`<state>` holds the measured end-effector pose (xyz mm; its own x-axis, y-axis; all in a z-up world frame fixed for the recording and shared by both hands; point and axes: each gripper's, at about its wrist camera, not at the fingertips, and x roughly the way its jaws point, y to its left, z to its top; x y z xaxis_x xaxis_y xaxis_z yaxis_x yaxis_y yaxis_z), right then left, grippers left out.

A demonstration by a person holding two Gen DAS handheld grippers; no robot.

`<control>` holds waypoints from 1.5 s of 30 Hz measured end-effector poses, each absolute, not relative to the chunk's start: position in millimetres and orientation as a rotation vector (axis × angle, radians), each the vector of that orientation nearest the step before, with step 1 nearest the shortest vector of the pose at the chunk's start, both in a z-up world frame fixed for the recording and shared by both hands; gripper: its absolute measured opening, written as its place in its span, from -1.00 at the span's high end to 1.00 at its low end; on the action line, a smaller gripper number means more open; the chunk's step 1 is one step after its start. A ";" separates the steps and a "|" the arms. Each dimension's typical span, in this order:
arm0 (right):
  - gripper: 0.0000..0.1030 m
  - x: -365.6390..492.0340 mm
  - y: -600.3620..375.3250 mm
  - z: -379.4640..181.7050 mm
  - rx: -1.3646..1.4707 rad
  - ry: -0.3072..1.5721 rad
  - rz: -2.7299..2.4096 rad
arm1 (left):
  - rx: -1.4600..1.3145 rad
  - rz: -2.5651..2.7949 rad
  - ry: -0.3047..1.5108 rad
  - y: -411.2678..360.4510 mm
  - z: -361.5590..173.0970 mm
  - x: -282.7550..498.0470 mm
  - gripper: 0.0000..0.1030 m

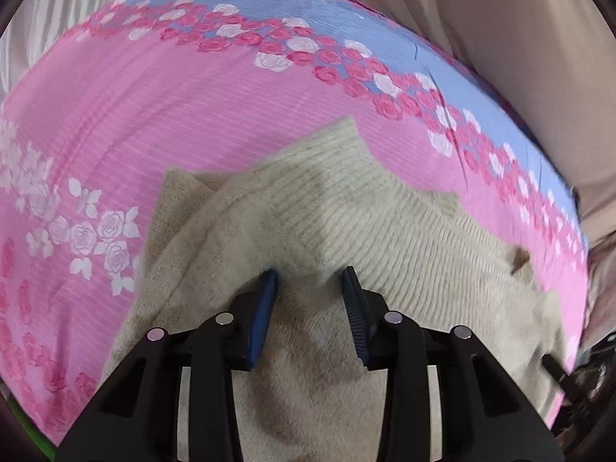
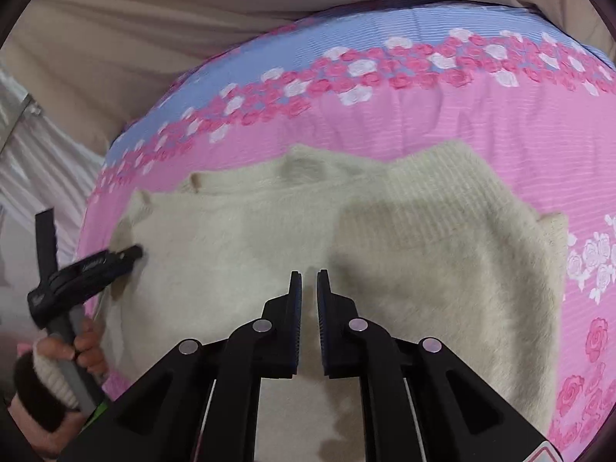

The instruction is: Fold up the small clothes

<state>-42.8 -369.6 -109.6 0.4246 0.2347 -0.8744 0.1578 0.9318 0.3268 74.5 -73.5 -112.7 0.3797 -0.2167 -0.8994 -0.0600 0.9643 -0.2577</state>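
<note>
Left wrist view: we find the cream sweater (image 1: 346, 223) lying partly folded on the pink floral bedcover (image 1: 154, 115). The left gripper (image 1: 310, 281) stands open over the knit, holding nothing; the right gripper (image 2: 309, 281) is nearly closed, empty. We judge it soft, light, limp: grip a ribbed edge.

A cream ribbed sweater (image 1: 346, 208) lies centre frame on a pink bedsheet (image 1: 154, 115) printed with white and pink roses, blue-bordered toward the upper right.
</note>
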 end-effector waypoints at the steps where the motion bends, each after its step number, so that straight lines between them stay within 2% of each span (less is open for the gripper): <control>1: 0.86 -41.2 -372.1 -119.5 0.350 1.166 0.015 | -0.261 -0.098 1.179 -74.7 -112.8 75.2 0.32; 2: 1.00 -37.8 -381.1 -131.0 0.352 1.186 -0.024 | -0.261 -0.095 1.178 -74.1 -112.8 74.8 0.32; 4: 1.00 -39.6 -409.9 -133.3 0.559 1.147 -0.040 | -0.293 -0.097 1.185 -67.0 -110.5 70.2 0.36; 5: 1.00 -41.4 -413.5 -125.4 0.576 1.130 -0.060 | -0.318 -0.107 1.179 -63.4 -105.5 64.0 0.36; 6: 0.86 -43.5 -412.4 -112.0 0.571 1.094 -0.047 | -0.321 -0.119 1.145 -60.4 -94.7 60.1 0.32; 7: 0.80 -43.7 -407.7 -103.0 0.563 1.077 -0.018 | -0.295 -0.112 1.111 -59.3 -86.6 58.3 0.27; 9: 0.80 -34.4 -393.4 -103.4 0.538 1.103 0.036 | -0.230 -0.079 1.089 -59.4 -85.4 65.6 0.24; 11: 0.81 -15.6 -382.2 -129.4 0.446 1.182 0.019 | -0.213 -0.048 1.148 -59.3 -105.9 80.8 0.24; 12: 1.00 -8.1 -384.0 -143.7 0.417 1.198 -0.006 | -0.193 -0.034 1.159 -59.2 -115.0 86.2 0.20; 16: 1.00 -5.9 -404.8 -132.7 0.543 1.145 -0.058 | -0.098 -0.035 1.137 -69.5 -111.6 91.6 0.17; 18: 0.85 -14.2 -399.1 -113.2 0.485 1.103 -0.037 | -0.114 -0.045 1.146 -65.8 -111.3 92.4 0.17; 19: 0.85 -17.3 -396.5 -111.3 0.464 1.106 -0.039 | -0.121 -0.049 1.145 -63.5 -111.5 92.1 0.16; 21: 0.85 -16.5 -395.7 -125.5 0.403 1.148 -0.057 | -0.107 -0.048 1.140 -64.9 -113.1 92.1 0.16; 23: 1.00 -17.5 -412.0 -143.1 0.421 1.163 -0.079 | -0.086 -0.039 1.138 -67.9 -113.1 91.0 0.16; 25: 1.00 -23.7 -432.7 -136.0 0.559 1.125 -0.130 | -0.065 -0.030 1.142 -72.6 -113.1 90.2 0.16; 29: 0.90 -29.7 -443.3 -114.3 0.501 1.084 -0.149 | -0.063 -0.032 1.150 -71.9 -113.2 91.1 0.16; 30: 0.90 -26.9 -447.4 -122.6 0.466 1.123 -0.168 | -0.060 -0.030 1.149 -72.7 -113.5 91.2 0.15; 31: 1.00 -22.1 -452.2 -132.7 0.446 1.151 -0.186 | -0.054 -0.028 1.148 -73.9 -113.9 91.0 0.14; 39: 1.00 8.7 -456.7 -145.7 0.442 1.151 -0.170 | -0.006 -0.016 1.149 -80.9 -116.0 91.9 0.08; 43: 1.00 -0.3 -452.2 -128.0 0.458 1.125 -0.195 | 0.010 -0.015 1.143 -82.7 -116.3 90.8 0.07; 45: 0.86 -11.8 -442.6 -115.3 0.438 1.081 -0.179 | -0.010 -0.020 1.152 -79.7 -114.9 92.5 0.07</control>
<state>-11.8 -442.6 -115.3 0.4661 0.0704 -0.8819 0.3504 0.9006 0.2571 92.5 -79.7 -114.9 0.4065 -0.0212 -0.9134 0.0108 0.9998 -0.0184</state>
